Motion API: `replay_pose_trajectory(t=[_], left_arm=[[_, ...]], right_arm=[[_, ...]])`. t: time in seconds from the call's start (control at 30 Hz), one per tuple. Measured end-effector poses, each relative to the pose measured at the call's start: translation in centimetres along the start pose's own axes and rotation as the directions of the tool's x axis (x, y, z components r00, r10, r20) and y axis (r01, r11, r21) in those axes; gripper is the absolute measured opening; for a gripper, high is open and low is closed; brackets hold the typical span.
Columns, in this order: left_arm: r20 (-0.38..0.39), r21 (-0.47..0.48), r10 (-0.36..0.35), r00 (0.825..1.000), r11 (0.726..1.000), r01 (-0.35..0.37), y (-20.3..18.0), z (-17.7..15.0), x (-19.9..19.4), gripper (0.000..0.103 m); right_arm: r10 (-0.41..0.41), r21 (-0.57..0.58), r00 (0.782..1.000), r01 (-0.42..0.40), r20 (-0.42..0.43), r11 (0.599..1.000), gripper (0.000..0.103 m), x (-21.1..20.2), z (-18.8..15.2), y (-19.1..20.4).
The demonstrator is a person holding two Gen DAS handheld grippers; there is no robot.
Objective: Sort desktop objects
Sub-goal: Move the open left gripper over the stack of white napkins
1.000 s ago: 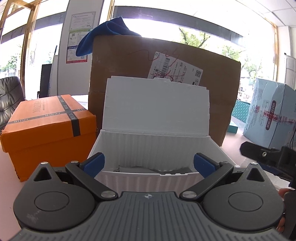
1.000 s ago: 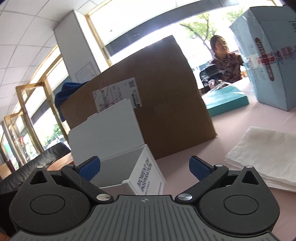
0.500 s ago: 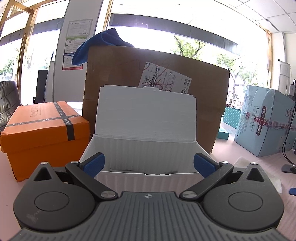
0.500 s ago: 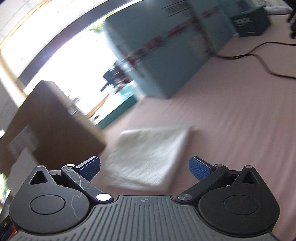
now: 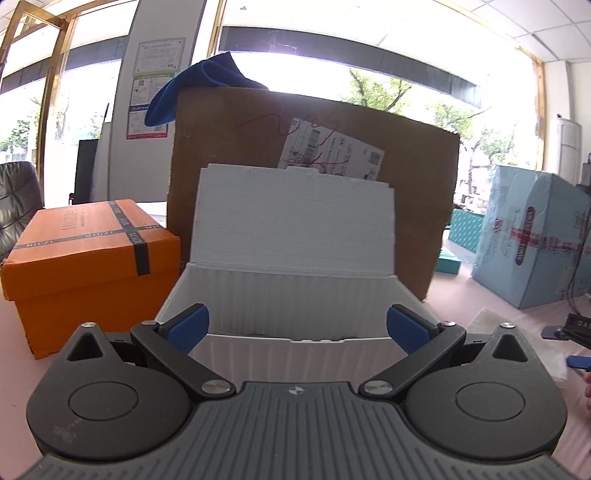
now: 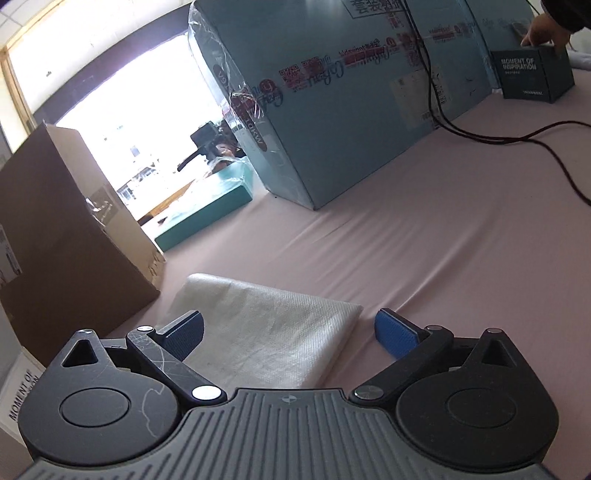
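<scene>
Behind your desk stood a brown cardboard carton (image 5: 258, 155) with a blue cloth (image 5: 207, 85) draped on it, windows (image 5: 388, 85) beyond.

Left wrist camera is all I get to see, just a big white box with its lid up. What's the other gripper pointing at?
Observer: The right gripper is open over a folded white cloth lying on the pink table.
Operator: Is it holding the cloth?
Observer: No, its blue fingertips stand wide apart and grip nothing.
Operator: Anything else over there I can't see?
Observer: A small dark box stands at the table's far end, and a person's hand rests on top of it.
Operator: Any wires?
Observer: Yes, a black cable runs across the table near the big teal carton.
</scene>
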State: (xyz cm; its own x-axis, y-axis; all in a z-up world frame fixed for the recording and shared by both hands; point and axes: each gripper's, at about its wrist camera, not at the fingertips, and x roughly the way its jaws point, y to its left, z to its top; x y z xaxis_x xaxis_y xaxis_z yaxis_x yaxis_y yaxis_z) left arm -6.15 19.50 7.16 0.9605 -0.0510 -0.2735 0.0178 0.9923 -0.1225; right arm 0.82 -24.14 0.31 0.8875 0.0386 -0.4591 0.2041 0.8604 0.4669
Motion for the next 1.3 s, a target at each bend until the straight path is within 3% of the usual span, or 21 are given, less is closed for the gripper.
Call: replay_pose_trajectory(t=[0.07, 0.1, 0.13, 0.2, 0.3, 0.37, 0.43, 0.5, 0.57, 0.6, 0.63, 0.8, 1.0, 1.13, 1.23, 1.3], left_arm=[[0.02, 0.0, -0.032, 0.999, 0.999, 0.032, -0.2, 0.1, -0.5, 0.103], [0.032, 0.006, -0.044, 0.999, 0.999, 0.044, -0.3, 0.2, -0.8, 0.103], [0.043, 0.014, -0.059, 0.997, 0.998, 0.059, -0.5, 0.3, -1.0, 0.103], [0.055, 0.022, -0.1, 0.994, 0.995, 0.098, -0.7, 0.5, -1.3, 0.103], [0.045, 0.011, -0.146, 0.988, 0.989, 0.146, -1.5, 0.9, -1.5, 0.103], [0.014, -0.013, -0.163, 0.987, 0.987, 0.163, -2.3, 1.1, -1.1, 0.103], [-0.026, -0.041, -0.188, 0.982, 0.981, 0.187, -3.4, 1.1, -0.6, 0.103], [-0.059, -0.063, -0.21, 0.976, 0.976, 0.207, -4.7, 0.9, 0.0, 0.103], [-0.087, -0.069, -0.227, 0.97, 0.973, 0.221, -6.6, 0.7, 0.6, 0.103], [-0.098, -0.065, -0.242, 0.965, 0.969, 0.237, -7.6, 0.8, 0.9, 0.103], [-0.103, -0.061, -0.259, 0.96, 0.965, 0.254, -8.7, 0.9, 1.2, 0.103], [-0.138, -0.084, -0.295, 0.945, 0.955, 0.286, -13.3, 2.3, 3.3, 0.103], [-0.229, -0.164, -0.249, 0.941, 0.963, 0.215, -15.9, 1.5, 7.3, 0.103], [-0.307, -0.227, -0.183, 0.934, 0.967, 0.115, -15.9, 0.2, 10.9, 0.103], [-0.328, -0.332, -0.19, 0.925, 0.94, 0.075, -15.5, -0.8, 13.1, 0.103], [-0.362, -0.353, -0.161, 0.918, 0.935, 0.025, -15.6, -1.5, 14.4, 0.103]], right_arm=[[0.042, -0.027, 0.999, -0.043, -0.02, 0.999, 0.099, 0.0, 0.2, -0.2], [0.066, -0.036, 0.997, -0.068, -0.032, 0.997, 0.085, 0.0, 0.3, -0.4], [0.112, -0.008, 0.992, -0.113, -0.06, 0.994, 0.044, 0.3, 0.4, -0.9], [0.165, 0.034, 0.98, -0.162, -0.115, 0.986, 0.008, 1.0, 0.3, -1.5], [0.166, -0.014, 0.974, -0.171, -0.155, 0.985, 0.008, 1.3, 0.4, -1.1], [0.193, -0.044, 0.966, -0.204, -0.174, 0.978, 0.014, 1.5, 0.7, -0.8], [0.272, -0.031, 0.942, -0.283, -0.194, 0.959, 0.038, 1.7, 0.9, -1.1], [0.307, -0.039, 0.928, -0.322, -0.21, 0.946, 0.045, 1.9, 1.1, -1.0], [0.277, -0.093, 0.936, -0.302, -0.217, 0.949, 0.04, 1.8, 1.2, -0.5], [0.249, -0.126, 0.944, -0.28, -0.216, 0.952, 0.023, 1.7, 1.2, -0.1], [0.234, -0.131, 0.948, -0.265, -0.215, 0.955, 0.012, 1.8, 1.2, -0.2], [0.231, -0.205, 0.941, -0.284, -0.247, 0.937, 0.006, 1.3, 1.5, -0.5], [0.272, -0.219, 0.914, -0.344, -0.301, 0.913, 0.006, 1.5, 2.5, -1.8], [0.244, -0.258, 0.924, -0.323, -0.296, 0.91, 0.006, 1.3, 2.3, -1.2], [0.229, -0.277, 0.93, -0.31, -0.287, 0.91, 0.006, 1.1, 2.0, -1.0], [0.231, -0.26, 0.929, -0.309, -0.29, 0.915, 0.006, 1.1, 2.1, -1.2]])
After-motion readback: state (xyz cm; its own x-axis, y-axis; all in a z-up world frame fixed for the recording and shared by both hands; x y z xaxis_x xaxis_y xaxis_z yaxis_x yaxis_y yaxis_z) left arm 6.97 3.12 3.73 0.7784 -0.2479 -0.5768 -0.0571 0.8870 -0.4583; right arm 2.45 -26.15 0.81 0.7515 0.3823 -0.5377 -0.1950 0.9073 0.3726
